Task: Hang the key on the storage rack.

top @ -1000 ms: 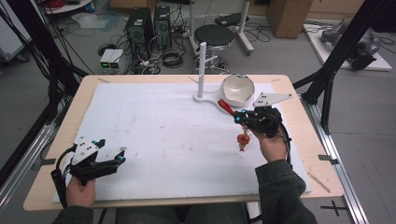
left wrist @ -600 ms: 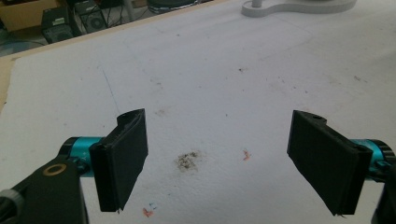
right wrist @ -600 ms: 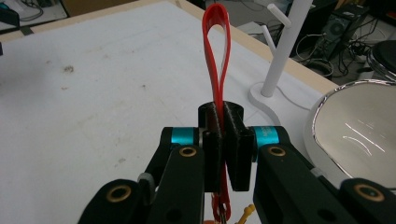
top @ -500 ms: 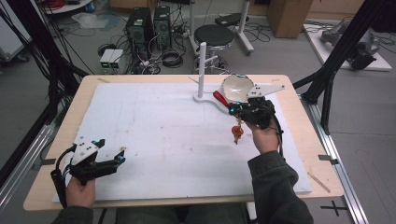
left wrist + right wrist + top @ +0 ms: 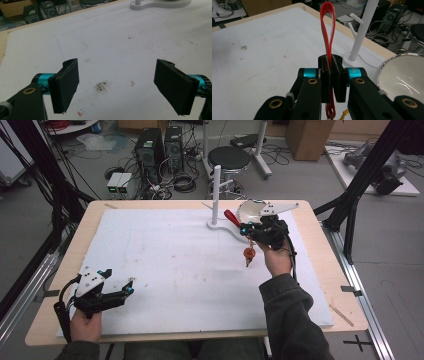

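My right gripper (image 5: pixel 245 227) is shut on a red strap loop (image 5: pixel 231 216) whose free end points toward the white peg stand (image 5: pixel 216 190). A small orange charm (image 5: pixel 249 254) dangles below the gripper on the same strap. In the right gripper view the red strap loop (image 5: pixel 327 25) rises upright from between the pressed jaws of my right gripper (image 5: pixel 331 72), with the peg stand (image 5: pixel 364 27) just beyond it to the right. My left gripper (image 5: pixel 127 290) rests at the near left of the table, open with nothing in it; its jaws stand wide apart in the left gripper view (image 5: pixel 117 85).
A shiny metal bowl (image 5: pixel 250 210) sits behind the right gripper, beside the stand's flat white base (image 5: pixel 220 226). The bowl (image 5: pixel 404 75) lies close at the right in the right gripper view. A white foam sheet (image 5: pixel 175 265) covers the wooden table. A small wooden stick (image 5: pixel 341 314) lies near the right front corner.
My right gripper has carried the strap and charm leftward and farther from the person, closer to the peg stand. The left gripper has stayed in place.
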